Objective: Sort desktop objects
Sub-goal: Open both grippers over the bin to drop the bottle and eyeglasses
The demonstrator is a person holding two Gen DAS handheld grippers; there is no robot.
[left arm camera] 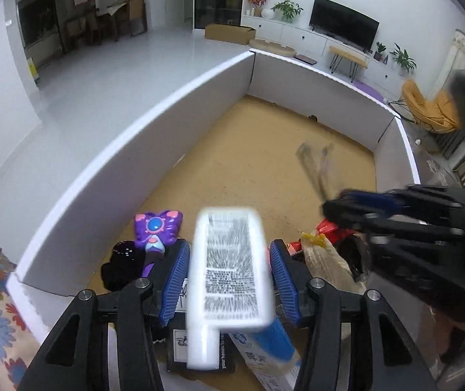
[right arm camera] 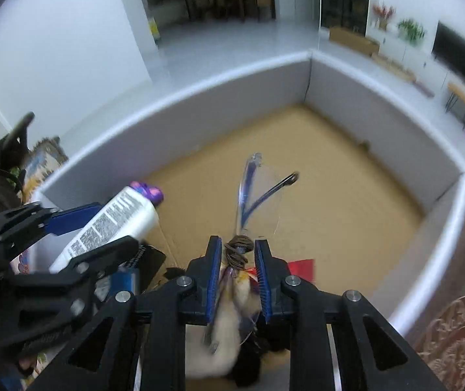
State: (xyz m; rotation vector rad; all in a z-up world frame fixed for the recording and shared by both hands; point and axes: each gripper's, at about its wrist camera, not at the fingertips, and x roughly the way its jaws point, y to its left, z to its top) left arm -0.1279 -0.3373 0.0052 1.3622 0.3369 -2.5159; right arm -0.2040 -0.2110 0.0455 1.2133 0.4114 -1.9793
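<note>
The tube's (left arm camera: 229,270) print is too blurred to read. My left jaws pinch it. My right jaws pinch clear glasses (right arm camera: 258,195) at a cord-wrapped arm.

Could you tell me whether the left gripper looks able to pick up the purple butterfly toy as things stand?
Probably not yet: the left gripper already has a white bottle between its pads. The butterfly toy lies uncovered on the box floor beside it, so the approach looks free once the bottle is put down.

The print on the white tube (left arm camera: 229,267) is smeared beyond reading. The clear glasses (right arm camera: 258,195) show as a motion-blurred streak in the left view. A pale cloth bundle (right arm camera: 219,335) lies blurred and half hidden behind blue fingers (right arm camera: 214,277). A blue and white carton (left arm camera: 265,352) is cut off by the frame's lower edge.
</note>
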